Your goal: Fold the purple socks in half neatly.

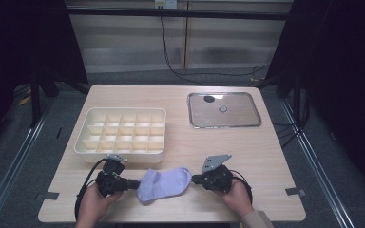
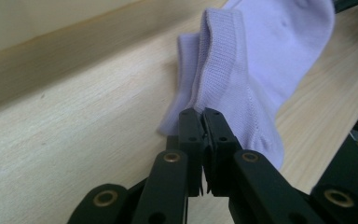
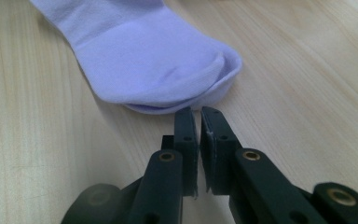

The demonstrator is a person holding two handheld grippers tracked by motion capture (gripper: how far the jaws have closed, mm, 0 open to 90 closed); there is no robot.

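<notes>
High view: lilac ankle sock (image 1: pixel 164 184) lies btwn left gripper (image 1: pixel 134 183) and right gripper (image 1: pixel 195 179). Left gripper view: jaws clenched on the cuff edge (image 2: pixel 200 100), thin bite, could slip on a pull. Right gripper view: jaws clenched, toe (image 3: pixel 205 79) just ahead, prob not caught, so sock may drag one-sided.

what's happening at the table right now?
A person holds a gripper in each hand at either end of a lilac sock lying flat near the front edge of the table. The left gripper is shut on the sock's cuff edge. The right gripper is shut with its tips at the toe end; whether it pinches the fabric I can't tell. Behind the sock sit a cream divided box and a metal tray, both untouched.
</notes>
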